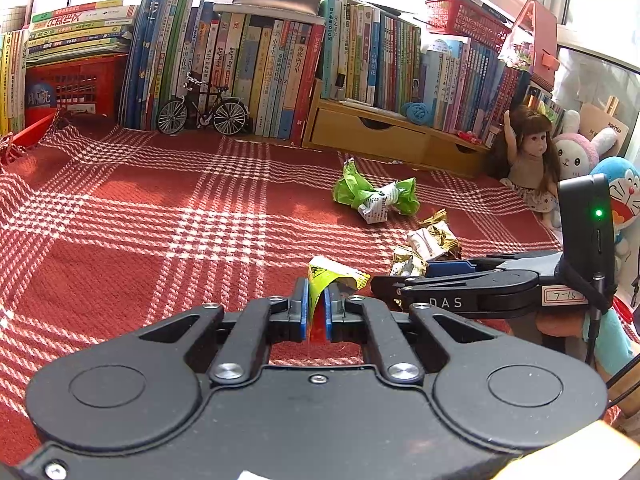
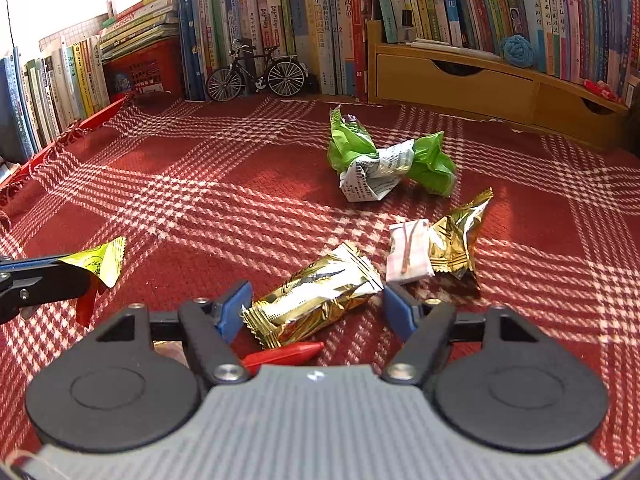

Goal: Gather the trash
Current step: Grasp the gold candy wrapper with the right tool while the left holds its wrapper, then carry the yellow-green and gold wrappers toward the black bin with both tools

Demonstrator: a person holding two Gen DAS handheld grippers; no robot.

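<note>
Your left gripper [image 1: 316, 312] is pinching a yellow-green wrapper [image 1: 334, 278], its blue pads pressed together on the foil with the crumpled end sticking out ahead of the fingers, above the red plaid cloth [image 1: 160, 220] covering the table. Your right gripper [image 2: 316, 312] is standing spread apart, and a long gold wrapper [image 2: 316, 296] is lying between its blue pads [image 2: 236, 310]; the left pad is just beside the wrapper's near end, while the right pad is sitting apart from it, so nothing is being squeezed. A red crayon [image 2: 288, 352] is lying just behind that wrapper, close to the gripper body. Beyond the right pad, a small white-pink packet [image 2: 408, 256] is touching a second gold wrapper [image 2: 456, 236]. Farther back, a green and white crumpled bag [image 2: 384, 160] is resting on the cloth, well apart from both grippers. A model bicycle [image 2: 258, 76] is standing against the row of books [image 2: 320, 20] at the back
</note>
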